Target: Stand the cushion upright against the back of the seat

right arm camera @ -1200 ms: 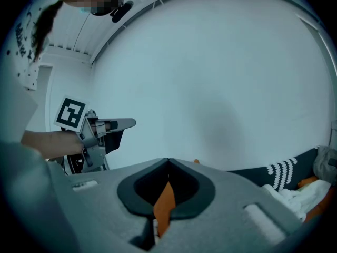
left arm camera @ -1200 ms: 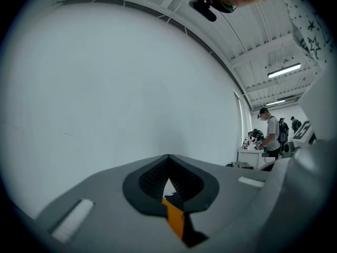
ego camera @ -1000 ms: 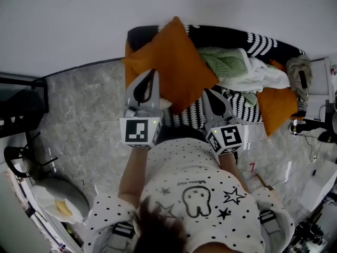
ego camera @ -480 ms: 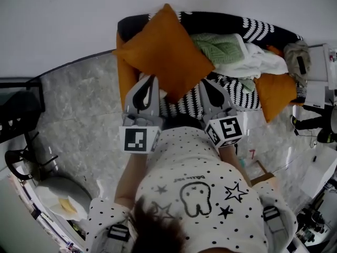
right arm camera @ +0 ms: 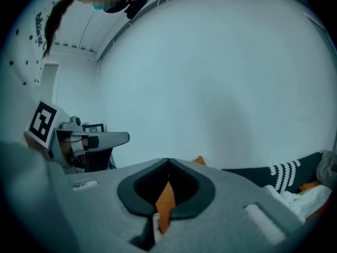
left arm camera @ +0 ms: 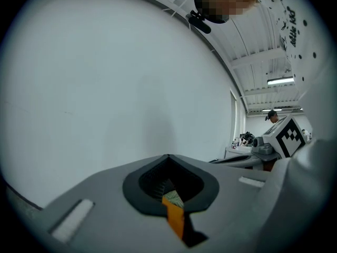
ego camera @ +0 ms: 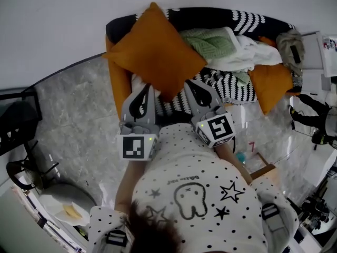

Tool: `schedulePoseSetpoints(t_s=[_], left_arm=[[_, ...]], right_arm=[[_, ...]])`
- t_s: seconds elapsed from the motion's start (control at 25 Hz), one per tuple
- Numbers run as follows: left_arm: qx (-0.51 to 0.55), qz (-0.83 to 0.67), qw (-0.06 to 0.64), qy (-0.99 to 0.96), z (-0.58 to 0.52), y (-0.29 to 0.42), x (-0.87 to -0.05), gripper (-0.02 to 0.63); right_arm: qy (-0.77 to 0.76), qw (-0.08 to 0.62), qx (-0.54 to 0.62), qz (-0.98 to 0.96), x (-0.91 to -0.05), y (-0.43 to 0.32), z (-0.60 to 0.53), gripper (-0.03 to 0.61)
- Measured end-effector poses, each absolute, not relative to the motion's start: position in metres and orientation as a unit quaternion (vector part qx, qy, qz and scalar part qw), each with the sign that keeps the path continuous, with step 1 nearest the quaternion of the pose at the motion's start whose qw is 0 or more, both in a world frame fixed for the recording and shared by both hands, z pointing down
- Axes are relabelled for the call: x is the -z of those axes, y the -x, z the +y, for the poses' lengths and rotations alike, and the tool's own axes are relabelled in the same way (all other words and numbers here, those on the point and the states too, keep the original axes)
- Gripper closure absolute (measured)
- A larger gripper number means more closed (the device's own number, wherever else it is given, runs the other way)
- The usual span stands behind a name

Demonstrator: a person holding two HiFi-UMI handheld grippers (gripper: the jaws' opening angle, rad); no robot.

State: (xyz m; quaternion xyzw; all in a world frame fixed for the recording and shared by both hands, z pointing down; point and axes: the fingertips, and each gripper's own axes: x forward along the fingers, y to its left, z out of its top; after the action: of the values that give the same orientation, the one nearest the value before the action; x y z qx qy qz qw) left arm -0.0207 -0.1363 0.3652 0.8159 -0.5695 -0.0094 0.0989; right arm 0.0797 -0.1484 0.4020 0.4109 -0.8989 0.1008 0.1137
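Over sofa (ego camera: 210, 18): cushion (ego camera: 155, 51) in both grippers (ego camera: 144, 89) (ego camera: 190, 85)

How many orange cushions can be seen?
3: the held cushion, a second cushion behind it at the sofa's left end, a third cushion at the right end. Clothes may hide more.

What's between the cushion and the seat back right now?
Nothing visible. The cushion overlaps the left end of the seat back; the green blanket lies to its right, beside it. The space behind the cushion is hidden.
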Motion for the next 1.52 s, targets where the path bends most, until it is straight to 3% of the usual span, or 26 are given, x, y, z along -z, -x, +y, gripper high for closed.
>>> schedulePoseSetpoints(t_s=[1.52], left_arm=[[-0.023,-0.530,0.144,-0.836,-0.136,0.006,-0.394,0.612]], right_arm=[[-0.360,0.139,-0.105,-0.917,-0.415,-0.043,-0.144,0.579]])
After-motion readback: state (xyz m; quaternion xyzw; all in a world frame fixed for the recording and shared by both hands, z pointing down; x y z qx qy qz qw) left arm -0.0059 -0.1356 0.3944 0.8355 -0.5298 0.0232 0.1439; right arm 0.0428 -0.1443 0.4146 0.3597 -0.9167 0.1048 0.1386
